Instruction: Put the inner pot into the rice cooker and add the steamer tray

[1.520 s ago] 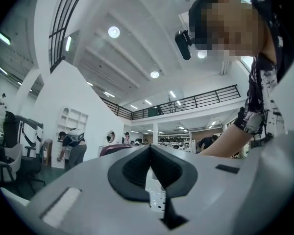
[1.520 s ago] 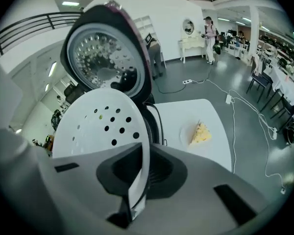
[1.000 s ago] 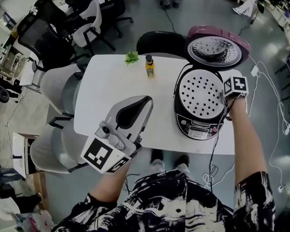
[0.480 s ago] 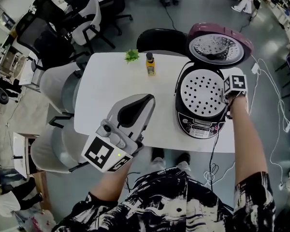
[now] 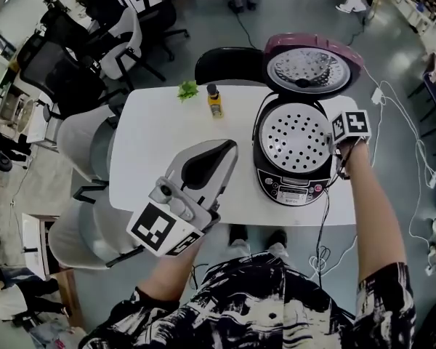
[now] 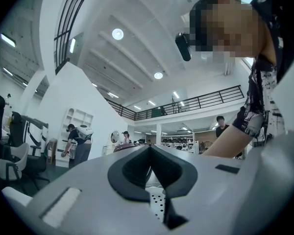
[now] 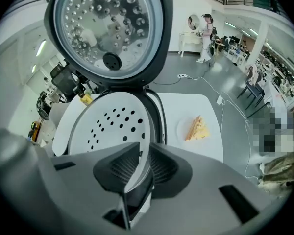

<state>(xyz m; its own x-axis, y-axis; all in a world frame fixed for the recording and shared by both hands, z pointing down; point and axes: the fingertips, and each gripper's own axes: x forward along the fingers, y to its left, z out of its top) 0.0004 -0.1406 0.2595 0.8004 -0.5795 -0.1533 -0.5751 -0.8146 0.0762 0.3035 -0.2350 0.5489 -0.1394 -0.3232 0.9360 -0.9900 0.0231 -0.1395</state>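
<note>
Print on the rice cooker [image 5: 291,188] panel and on the one bottle [image 5: 214,102] is showing too small to read. The steamer tray [image 5: 296,135] is sitting in the open cooker, its rim lying between the jaws of the right gripper [image 5: 333,141], which have just been opening to a narrow gap. The left gripper [image 5: 219,153] is hovering over the table [image 5: 149,147], jaws together and empty, with one green sprig [image 5: 187,90] by the bottle and one plate [image 7: 182,130] beside the cooker.

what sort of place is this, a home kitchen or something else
Most likely an open-plan office or lab hall, not a home kitchen: rolling office chairs stand round the white table, cables trail over the grey floor, and the left gripper view shows a railed mezzanine under high ceiling lights.
</note>
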